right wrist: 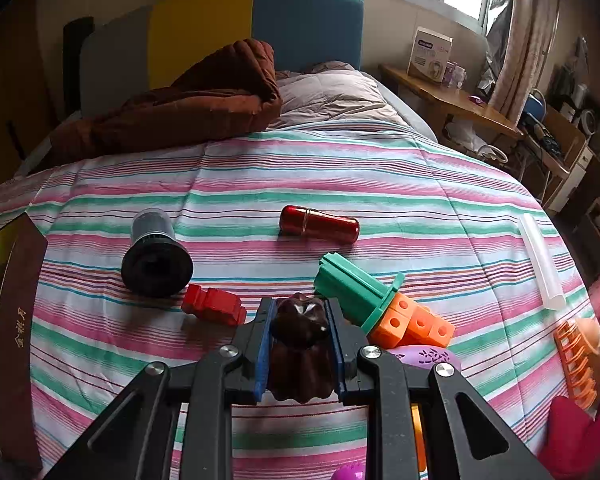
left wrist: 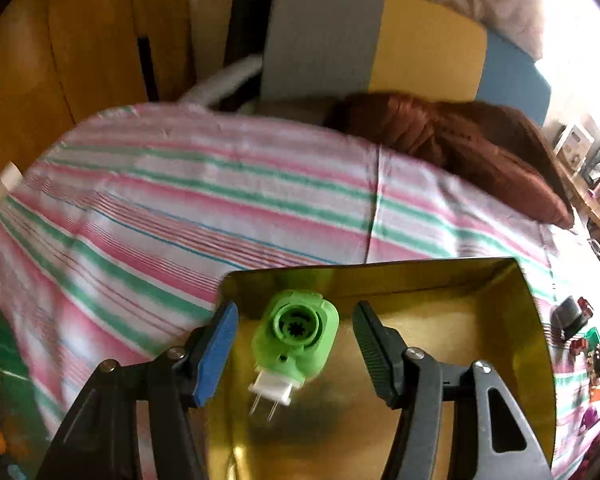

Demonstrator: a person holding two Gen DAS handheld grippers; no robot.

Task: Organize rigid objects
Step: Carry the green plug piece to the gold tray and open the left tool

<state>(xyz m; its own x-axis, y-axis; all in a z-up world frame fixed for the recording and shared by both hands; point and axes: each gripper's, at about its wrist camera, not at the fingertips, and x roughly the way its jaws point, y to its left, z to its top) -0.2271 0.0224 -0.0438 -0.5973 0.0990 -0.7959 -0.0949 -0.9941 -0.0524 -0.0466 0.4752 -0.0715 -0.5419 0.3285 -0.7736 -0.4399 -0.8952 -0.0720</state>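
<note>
The left gripper (left wrist: 296,344) stood open above the gold tray (left wrist: 480,344), the green plug-in device (left wrist: 296,340) lying between its spread jaws, touching neither (prongs toward the camera). The tray's far rim met the striped bedspread (left wrist: 180,208), which ran bare toward the headboard. The right gripper (right wrist: 300,320) was clamped on a dark brown fluted mould (right wrist: 300,344). Left lay a red block (right wrist: 214,304) and black cylinder (right wrist: 156,258); right, a green-and-orange toy (right wrist: 380,304).
</note>
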